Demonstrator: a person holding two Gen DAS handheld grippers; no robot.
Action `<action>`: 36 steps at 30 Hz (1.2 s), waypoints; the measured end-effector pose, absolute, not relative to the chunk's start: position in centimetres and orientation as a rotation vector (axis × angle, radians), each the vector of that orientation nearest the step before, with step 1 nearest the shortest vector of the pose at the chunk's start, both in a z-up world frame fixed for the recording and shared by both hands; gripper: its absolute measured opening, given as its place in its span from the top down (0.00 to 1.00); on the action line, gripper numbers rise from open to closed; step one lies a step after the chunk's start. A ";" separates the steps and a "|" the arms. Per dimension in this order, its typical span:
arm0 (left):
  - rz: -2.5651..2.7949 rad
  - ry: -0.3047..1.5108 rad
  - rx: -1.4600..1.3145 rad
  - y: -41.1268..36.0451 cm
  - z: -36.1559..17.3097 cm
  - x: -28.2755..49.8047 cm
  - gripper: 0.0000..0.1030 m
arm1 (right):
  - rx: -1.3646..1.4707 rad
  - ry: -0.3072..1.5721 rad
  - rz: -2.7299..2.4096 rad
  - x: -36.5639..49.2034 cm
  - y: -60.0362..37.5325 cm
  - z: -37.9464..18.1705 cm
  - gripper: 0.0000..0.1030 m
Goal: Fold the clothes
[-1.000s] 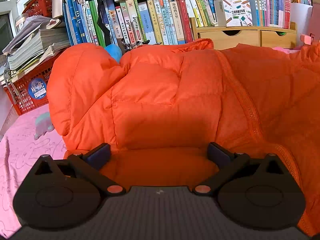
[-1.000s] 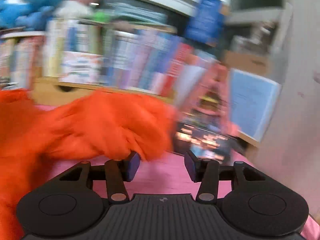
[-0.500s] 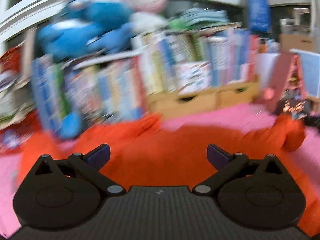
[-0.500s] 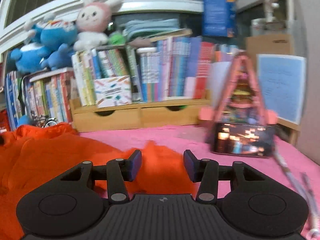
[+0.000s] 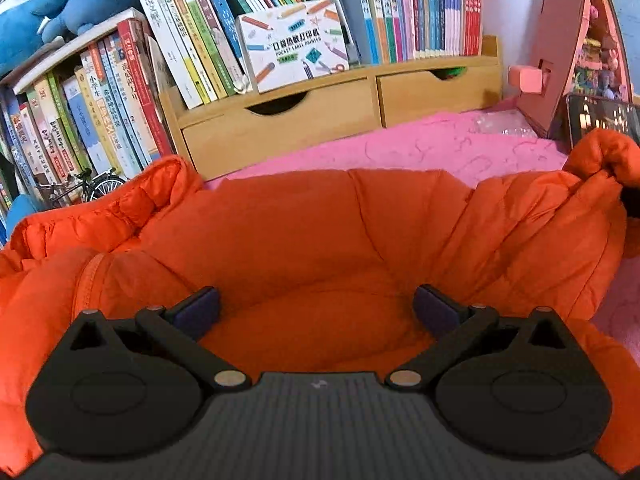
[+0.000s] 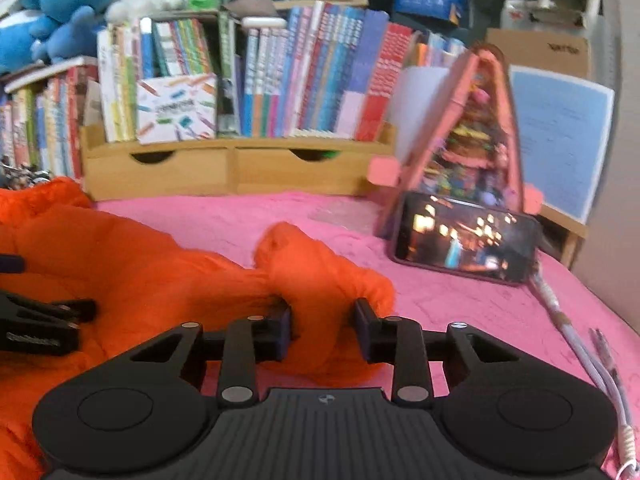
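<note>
Orange puffy quilted jacket (image 5: 312,240): now spread low on the pink cloth (image 6: 460,304), no longer heaped up
Left gripper (image 5: 316,308): wide open, nothing pinched, above jacket
Right gripper (image 6: 322,330): jaws just closing, squeezing jacket's bunched end
Wooden bookshelf (image 5: 280,120): behind

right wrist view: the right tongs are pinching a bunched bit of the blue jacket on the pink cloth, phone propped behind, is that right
Not quite: the jacket is orange, not blue. The right wrist view shows the right tongs closing on a bunched bit of it, with fabric between the pads, on the pink cloth, and the phone propped behind.
</note>
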State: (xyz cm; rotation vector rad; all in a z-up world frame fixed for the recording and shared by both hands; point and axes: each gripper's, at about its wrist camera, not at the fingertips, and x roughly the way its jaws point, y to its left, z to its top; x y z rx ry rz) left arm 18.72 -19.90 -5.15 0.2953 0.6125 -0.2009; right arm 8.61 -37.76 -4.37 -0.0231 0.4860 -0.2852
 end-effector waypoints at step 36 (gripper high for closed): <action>-0.294 0.675 0.173 -18.3 -5.4 19.4 0.00 | 0.452 0.486 -0.515 -4.0 -53.6 -2.8 0.47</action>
